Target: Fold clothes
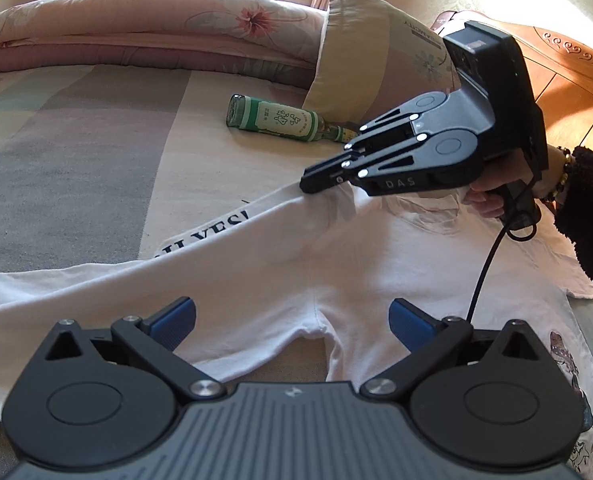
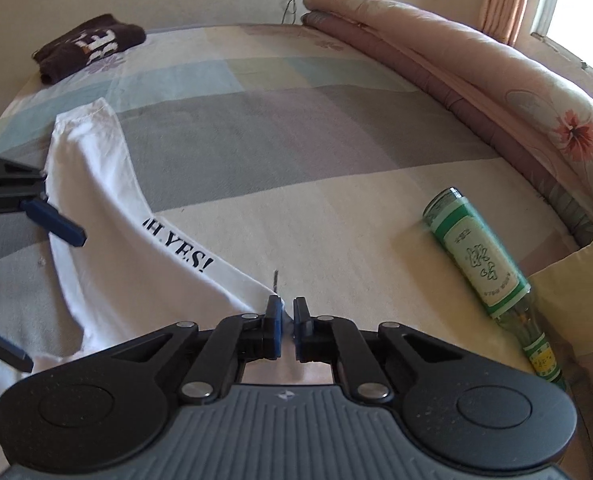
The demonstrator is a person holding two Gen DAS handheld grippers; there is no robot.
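A white long-sleeved shirt (image 1: pixel 256 280) lies spread on the bed, one sleeve printed "YES!" in dark letters (image 2: pixel 188 258). My right gripper (image 2: pixel 287 308) is shut on a pinch of the shirt's edge near the top of that sleeve. In the left wrist view the right gripper (image 1: pixel 308 184) pulls the cloth into a small raised ridge. My left gripper (image 1: pixel 292 312) hangs open just above the shirt near an underarm seam, nothing between its blue pads. In the right wrist view the left gripper (image 2: pixel 52 300) stands over the sleeve.
A green glass bottle (image 2: pixel 476 256) lies on its side right of the shirt, beside a pillow (image 1: pixel 376 52). A folded brown garment (image 2: pixel 88 46) sits at the far left corner. A rolled floral duvet (image 1: pixel 136 28) lines the far edge. A wooden headboard (image 1: pixel 568 92) is at right.
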